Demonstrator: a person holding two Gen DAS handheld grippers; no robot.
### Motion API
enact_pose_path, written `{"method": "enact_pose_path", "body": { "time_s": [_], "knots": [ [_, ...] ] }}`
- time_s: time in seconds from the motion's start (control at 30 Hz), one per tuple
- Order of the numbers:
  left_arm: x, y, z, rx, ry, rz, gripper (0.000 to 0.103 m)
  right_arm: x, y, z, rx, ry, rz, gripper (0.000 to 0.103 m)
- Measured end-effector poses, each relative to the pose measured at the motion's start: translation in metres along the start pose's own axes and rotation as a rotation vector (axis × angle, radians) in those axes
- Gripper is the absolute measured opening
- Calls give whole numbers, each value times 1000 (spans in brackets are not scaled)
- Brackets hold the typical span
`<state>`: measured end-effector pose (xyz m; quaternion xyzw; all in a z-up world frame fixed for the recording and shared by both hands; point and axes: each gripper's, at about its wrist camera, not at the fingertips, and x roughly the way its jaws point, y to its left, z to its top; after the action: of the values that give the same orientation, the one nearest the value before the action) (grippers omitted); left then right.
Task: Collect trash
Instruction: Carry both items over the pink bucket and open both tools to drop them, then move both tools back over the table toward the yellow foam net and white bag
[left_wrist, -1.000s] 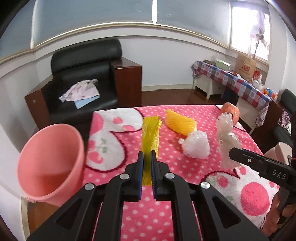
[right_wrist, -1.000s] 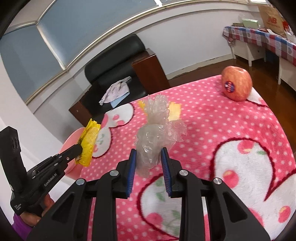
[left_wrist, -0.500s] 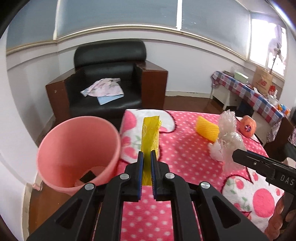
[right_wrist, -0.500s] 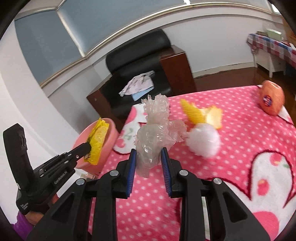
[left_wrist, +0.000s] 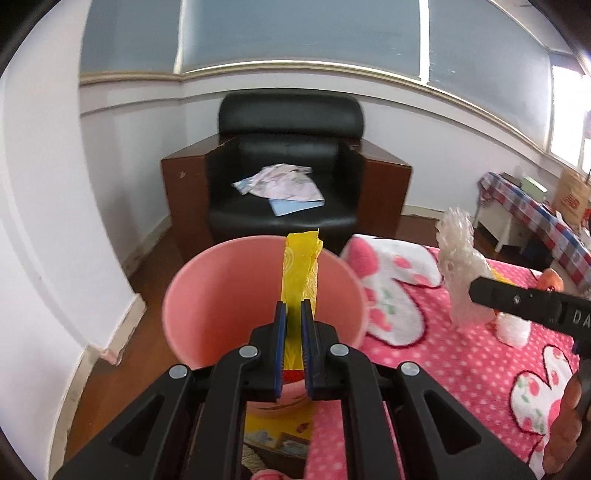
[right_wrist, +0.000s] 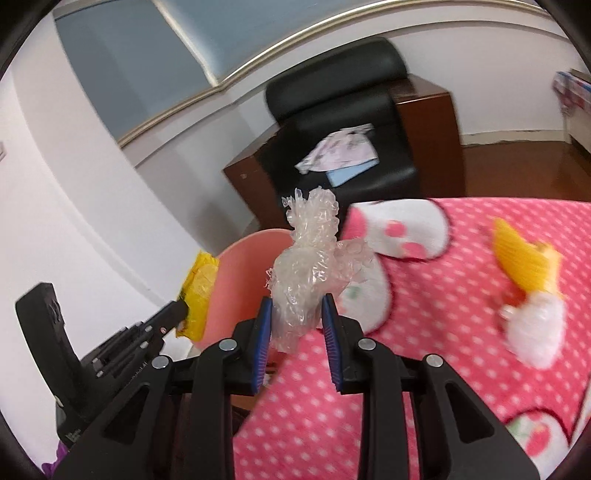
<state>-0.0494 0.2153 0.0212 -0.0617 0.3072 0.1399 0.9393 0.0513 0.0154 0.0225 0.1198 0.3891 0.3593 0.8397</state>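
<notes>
left wrist view: my left tongs (left_wrist: 291, 314) are clamped on the yellow wrapper (left_wrist: 300, 275), which stands up between the blue pads at the centre of the frame. a second ago the pink bin (left_wrist: 236, 295) sat at the lower left edge, off to one side of the wrapper; now its open mouth fills the middle of the frame straight behind the wrapper, so i judge the wrapper is lined up with the bin or nearly so. at the right edge the right tongs (left_wrist: 476, 295) come in holding the crumpled clear plastic (left_wrist: 460, 273) above the pink spotted blanket (left_wrist: 443, 362) on the tabletop.

right wrist view: the right tongs (right_wrist: 297, 317) are clamped on the clear plastic (right_wrist: 310, 266), pads pressing its lower part from both sides. the bin's rim (right_wrist: 255, 240) now shows just behind the plastic at centre left, where a second ago it was only a sliver at the far left. the left tongs (right_wrist: 181, 314) with the wrapper (right_wrist: 199, 291) hang at the bin's left edge. an orange foam net (right_wrist: 524, 258) and a white wad (right_wrist: 535, 328) lie on the blanket at the right, blurred, not yet collected.

both loads have travelled to the bin; letting go looks like the next step, the left one first.
</notes>
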Motion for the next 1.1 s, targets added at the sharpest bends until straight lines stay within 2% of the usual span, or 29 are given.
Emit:
{"method": "enact_pose_path", "body": {
  "time_s": [0.27, 0.57, 0.73, 0.8, 0.93, 1.0, 1.1],
  "knots": [
    [16, 35, -8, -45, 37, 34, 7, 56, 28, 10, -34, 81, 47, 28],
    [39, 52, -11, -83, 84, 50, 8, 108, 39, 5, -40, 183, 43, 28],
    [48, 54, -10, -90, 99, 52, 9, 122, 40, 2, -37, 202, 54, 28],
    [51, 54, -10, -90, 101, 57, 9, 124, 39, 2, -32, 205, 57, 30],
    [51, 54, -9, -95, 96, 71, 17, 128, 38, 3, -31, 221, 56, 36],
    [49, 54, -9, -100, 96, 73, 19, 126, 40, 3, -39, 216, 65, 43],
    [46, 54, -8, -104, 95, 81, 21, 123, 42, 4, -58, 205, 67, 44]
  ]
}}
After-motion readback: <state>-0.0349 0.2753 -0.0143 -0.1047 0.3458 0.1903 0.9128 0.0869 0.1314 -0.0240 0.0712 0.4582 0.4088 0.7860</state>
